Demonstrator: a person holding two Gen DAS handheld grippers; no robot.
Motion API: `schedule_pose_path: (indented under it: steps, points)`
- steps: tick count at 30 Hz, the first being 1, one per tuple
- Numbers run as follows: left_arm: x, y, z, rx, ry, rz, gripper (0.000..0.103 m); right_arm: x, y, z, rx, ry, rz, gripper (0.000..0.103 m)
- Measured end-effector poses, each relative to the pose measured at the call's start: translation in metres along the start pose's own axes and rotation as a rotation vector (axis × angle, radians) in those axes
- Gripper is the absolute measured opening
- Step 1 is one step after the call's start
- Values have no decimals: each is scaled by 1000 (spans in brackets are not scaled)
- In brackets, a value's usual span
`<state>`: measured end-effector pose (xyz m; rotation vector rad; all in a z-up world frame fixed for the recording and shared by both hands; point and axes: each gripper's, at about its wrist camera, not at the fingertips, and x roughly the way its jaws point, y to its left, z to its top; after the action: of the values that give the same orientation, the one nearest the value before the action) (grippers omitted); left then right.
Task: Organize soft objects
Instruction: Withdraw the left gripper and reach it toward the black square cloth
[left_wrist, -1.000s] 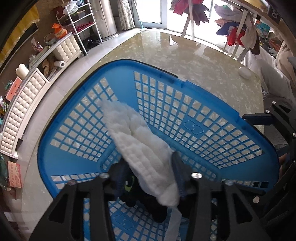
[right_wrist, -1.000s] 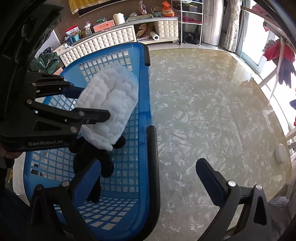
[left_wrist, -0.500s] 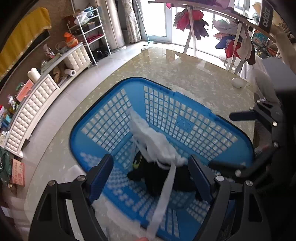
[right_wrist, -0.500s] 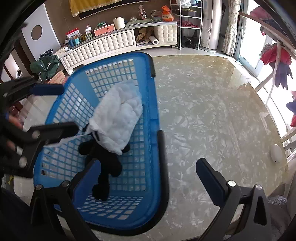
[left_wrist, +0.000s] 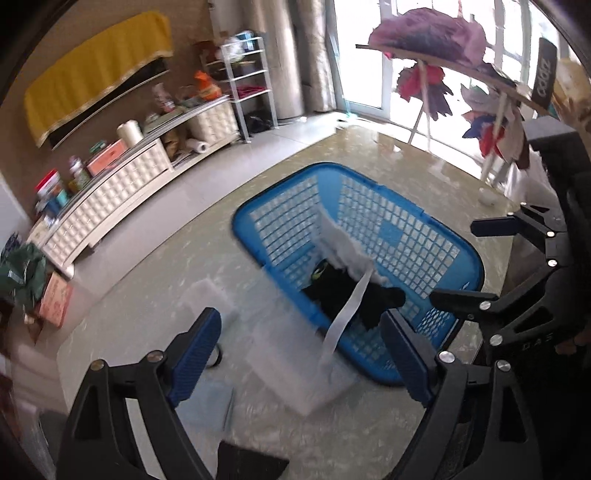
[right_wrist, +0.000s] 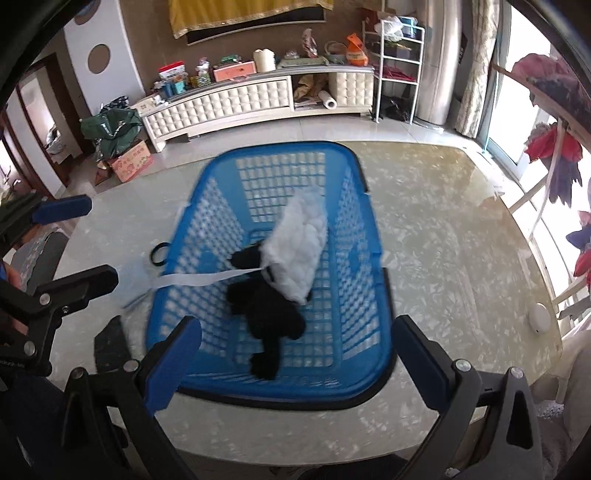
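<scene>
The left gripper (left_wrist: 299, 354) was opening wide with nothing between its jaws, probably because its load lay in the blue basket (right_wrist: 373, 258) on the table. The right gripper (right_wrist: 295, 365) was open and empty. The fluffy white cloth (right_wrist: 299, 254) leaned over a black plush toy (right_wrist: 266, 306); its ribbon (right_wrist: 199, 280) seemed, in the blur, to trail over the rim.

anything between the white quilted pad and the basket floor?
Yes: a black plush toy lies under the white quilted pad, on the floor of the blue plastic lattice basket. Clearest in the right wrist view; the pad's white strap trails over the rim.
</scene>
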<state>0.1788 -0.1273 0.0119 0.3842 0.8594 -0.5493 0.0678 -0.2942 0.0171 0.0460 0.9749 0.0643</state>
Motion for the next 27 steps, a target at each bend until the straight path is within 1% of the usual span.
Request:
schedule_pose_path:
  steps: [3, 7, 14, 19, 27]
  points:
    - [-14, 9, -14, -33, -25, 37, 87, -6, 14, -2, -24, -8, 8, 103]
    - [-27, 16, -32, -70, -35, 50, 87, -8, 31, -2, -42, -14, 28, 103]
    - [-45, 35, -72, -148, -47, 84, 87, -2, 77, -7, -111, 0, 45, 103]
    - [-46, 41, -96, -175, -22, 122, 90, 5, 99, -9, -130, 1, 61, 103]
    - [-48, 58, -134, -225, 1, 131, 90, 24, 128, -7, -201, 30, 90, 103]
